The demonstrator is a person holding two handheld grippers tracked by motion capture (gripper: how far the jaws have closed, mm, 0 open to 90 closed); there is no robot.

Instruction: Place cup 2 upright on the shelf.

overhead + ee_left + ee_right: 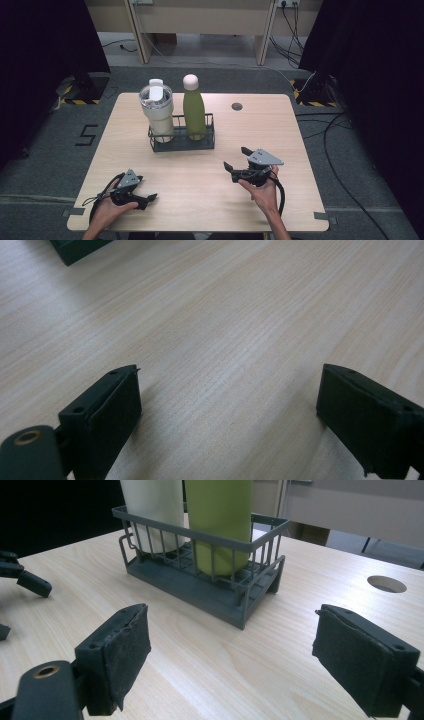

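- High view: a pale wood-grain tabletop [200, 170] with rounded corners carries a dark wire rack [181, 135], a low rectangular basket of thin bars
- In the rack's left half stands a cream tumbler [157, 112], wide and smooth, with a clear lid and a white flip tab on top
- In the rack's right half stands a slim green bottle [194, 112] with a matte body and a rounded pale pink cap, upright, just beside the tumbler
- A small round grommet hole [237, 106] sits in the tabletop behind and to the right of the rack
- The right tongs [234, 161] are held in front of the rack and to its right, near it, jaws apart with nothing between them, a grey three-cornered plate on top
- The left tongs [150, 199] lie in front of the rack and to its left, well apart from it, low over the tabletop
- Left gripper view: two blocky black jaws stand wide apart over bare wood grain, nothing between them; a dark corner of the rack [75, 249] shows at the top left
- Right gripper view: the fuzzy padded black jaws stand apart and empty, facing the rack [200, 575]; its slender vertical bars and solid base are plain, with the tumbler [152, 510] and the bottle [220, 522] standing inside
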